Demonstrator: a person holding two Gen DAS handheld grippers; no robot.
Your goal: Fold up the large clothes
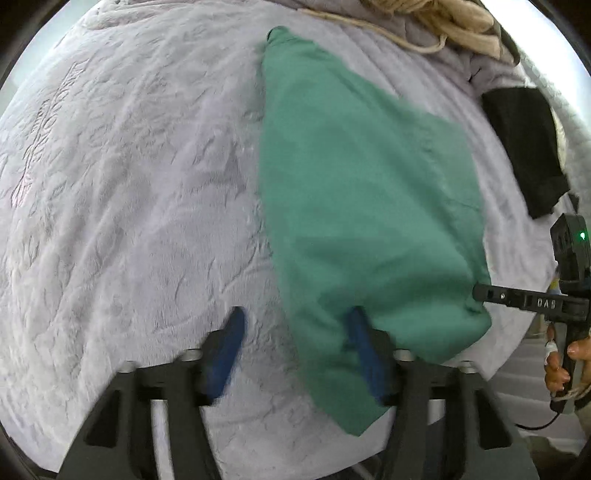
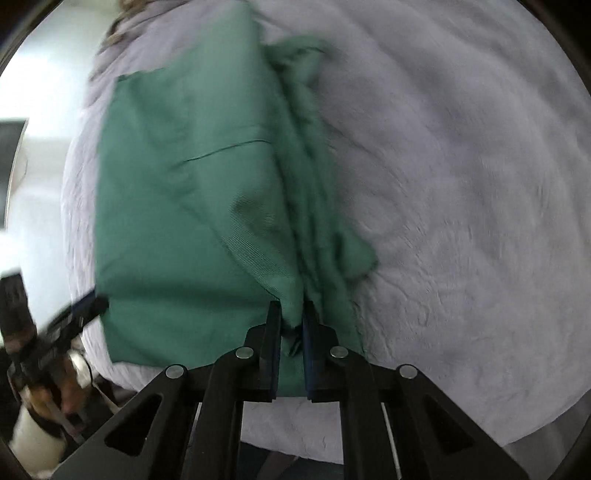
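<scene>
Nearest, right gripper (image 2: 291,314): jaws drawn close, a bunched ridge of the green garment (image 2: 192,206) pinched between the blue pads. Clenched on cloth. Picture smeared by motion.

Left gripper (image 1: 295,325): jaws spread wide, released, nothing gripped. One blue pad (image 1: 231,343) sits over bare blanket; the other lies over the garment's near edge. Whether it touches the cloth, cannot tell.

Green garment (image 1: 362,192) lies on the lavender plush blanket (image 1: 129,192), already doubled lengthwise into a long shape, narrowing to a point at the far end. In the left wrist view its left edge runs fairly straight from near to far; its right edge bulges out and ends in a rounded near corner, where the tip of the right gripper (image 1: 480,291) meets it. In the right wrist view the flat panel lies to the left with a clean far corner, and a rumpled ridge of loose folds runs up the middle-right, with a lobe of cloth sticking out onto the blanket.

Open room: wide bare blanket (image 2: 461,184) on the side away from the left gripper (image 2: 88,306), which stands at the garment's opposite near corner. Likewise a broad bare stretch left of the garment in the left wrist view.

Farther off: a black folded item (image 1: 524,147) on the blanket, well apart from the garment. At the far edge, a beige heap of cloth (image 1: 443,22). The person's hand (image 1: 565,365) grips the right gripper's handle. Beyond the blanket edge, bright and washed out.
</scene>
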